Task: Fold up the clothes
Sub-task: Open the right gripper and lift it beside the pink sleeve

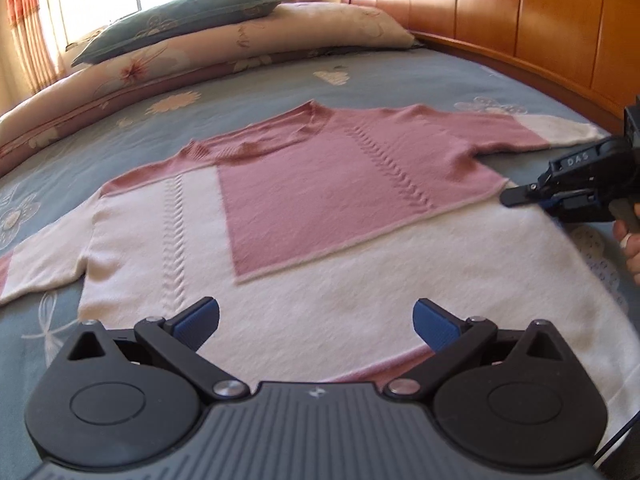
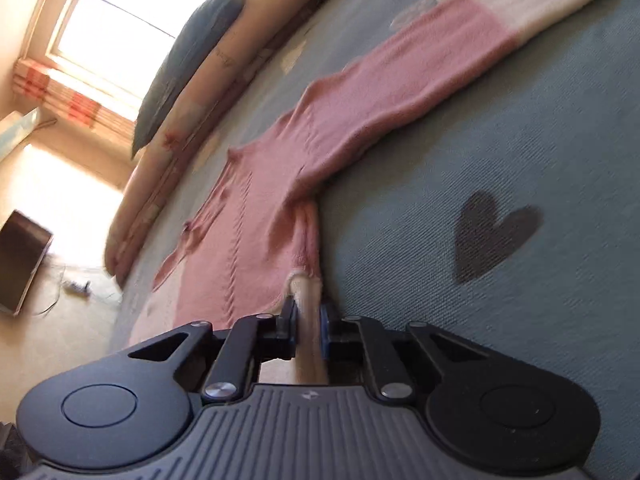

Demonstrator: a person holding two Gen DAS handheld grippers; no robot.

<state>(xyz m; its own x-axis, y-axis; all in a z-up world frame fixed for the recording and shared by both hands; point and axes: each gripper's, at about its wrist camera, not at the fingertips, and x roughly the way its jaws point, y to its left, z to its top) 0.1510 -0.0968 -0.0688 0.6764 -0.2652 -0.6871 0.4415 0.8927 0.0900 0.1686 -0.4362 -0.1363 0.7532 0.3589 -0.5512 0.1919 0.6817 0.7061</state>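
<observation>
The pink and cream sweater (image 1: 304,200) lies flat on the blue bedspread (image 1: 100,148), filling mid-frame in the left wrist view. Only the right wrist view shows its cream edge pinched between the closed right gripper (image 2: 307,320), lower centre. The left gripper (image 1: 316,320) hangs wide open above the hem, holding nothing

The left gripper (image 1: 316,322) is showing black linkage arms, silver pivot screws, blue ribbed fingers (image 1: 200,318) and a grey ridged body; the right gripper (image 2: 307,322) is looking identical.
</observation>
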